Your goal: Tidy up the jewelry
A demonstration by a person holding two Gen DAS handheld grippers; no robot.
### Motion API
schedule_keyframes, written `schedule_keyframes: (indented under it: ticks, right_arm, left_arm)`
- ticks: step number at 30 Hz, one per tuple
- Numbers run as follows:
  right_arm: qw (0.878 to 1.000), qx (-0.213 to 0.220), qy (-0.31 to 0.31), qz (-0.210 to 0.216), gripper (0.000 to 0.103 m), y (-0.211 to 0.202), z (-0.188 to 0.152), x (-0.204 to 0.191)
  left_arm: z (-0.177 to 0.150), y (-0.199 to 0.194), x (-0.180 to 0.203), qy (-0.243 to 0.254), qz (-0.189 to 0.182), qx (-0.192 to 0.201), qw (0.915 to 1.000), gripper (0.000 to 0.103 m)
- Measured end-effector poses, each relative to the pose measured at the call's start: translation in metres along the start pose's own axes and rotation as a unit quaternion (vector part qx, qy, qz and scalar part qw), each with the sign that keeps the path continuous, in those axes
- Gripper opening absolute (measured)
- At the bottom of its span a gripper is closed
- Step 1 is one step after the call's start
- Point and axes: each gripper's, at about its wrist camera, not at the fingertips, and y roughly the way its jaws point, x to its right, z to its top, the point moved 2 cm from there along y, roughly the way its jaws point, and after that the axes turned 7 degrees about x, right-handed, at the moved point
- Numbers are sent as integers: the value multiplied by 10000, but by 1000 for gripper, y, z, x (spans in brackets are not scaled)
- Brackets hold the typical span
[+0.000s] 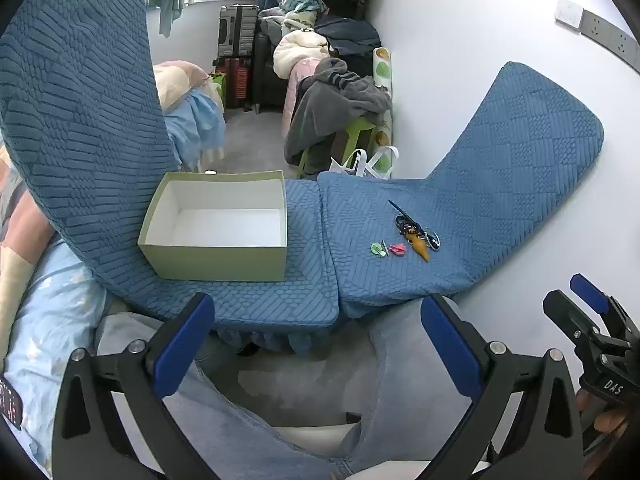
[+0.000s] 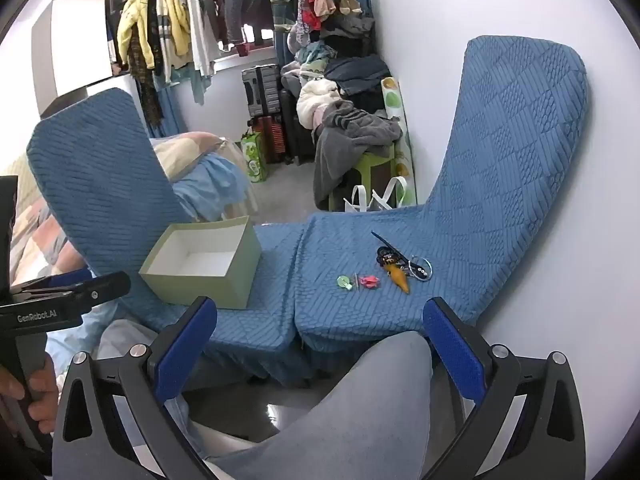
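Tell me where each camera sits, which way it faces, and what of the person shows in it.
Left wrist: on the left gripper, looking forward and down at the green box; the person's knees and the right gripper show.
Right wrist: on the right gripper, looking forward and down at the jewelry pile; a knee and a hand holding the left gripper show.
Shared: box, jewelry, blue cushions, both grippers' jaws wide open.

White walls [image 2: 432,20], grey floor [image 1: 256,148], clothes rail [image 2: 168,20] by the window.
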Motion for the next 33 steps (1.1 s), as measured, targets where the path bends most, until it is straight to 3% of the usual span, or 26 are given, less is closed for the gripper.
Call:
schedule_keyframes:
  ticks: [33]
  right_arm:
    - [9999, -77, -95, -91, 103, 9, -6, -4]
  left_arm:
    - [-7, 2, 0, -66, -54, -95, 9999, 102]
